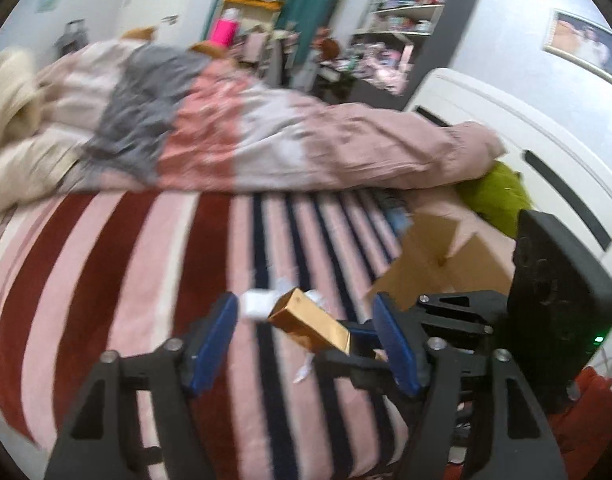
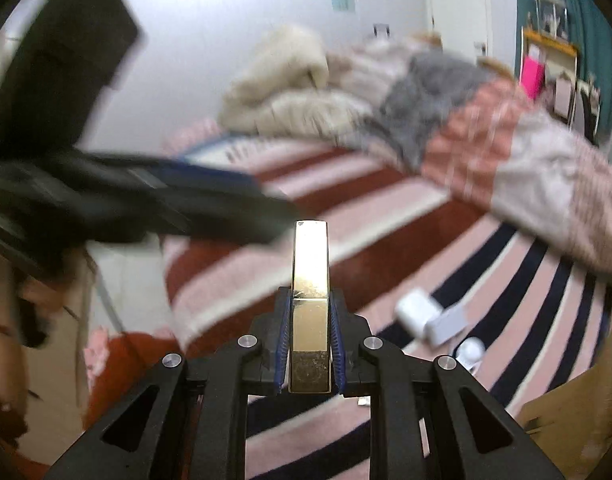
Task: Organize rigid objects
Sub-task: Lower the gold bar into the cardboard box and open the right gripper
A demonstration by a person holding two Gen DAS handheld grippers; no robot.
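The right gripper (image 2: 310,344) reaches out level above the bed (image 1: 106,248), its blue pads (image 2: 337,340) closed on the sides of a gold box (image 2: 310,304). The box stands up from between the pads, its long body pointing forward past the fingertips, lifted clear of the striped blanket (image 2: 386,208).

The left gripper (image 1: 306,332) hangs over the bed near its right edge with its jaws spread wide and nothing between the pads (image 1: 214,340). In the left wrist view the gold box (image 1: 310,322) shows in the gap between those open jaws, tilted, its near end held by the right gripper (image 1: 364,340), which comes in from the right side. In the right wrist view the left gripper (image 2: 234,196) crosses the picture from the left, blurred, its tip just beside the top of the box; touching or not, I cannot tell.

A cardboard box (image 1: 438,264) with open flaps sits at the right edge of the bed; its inside is hidden.

On the blanket beyond the grippers lie a small white box (image 2: 416,312), a grey piece (image 2: 450,324) against it, and a round white thing (image 2: 472,348), perhaps a small cap.

A rumpled quilt (image 1: 266,140) lies across the far side of the bed.
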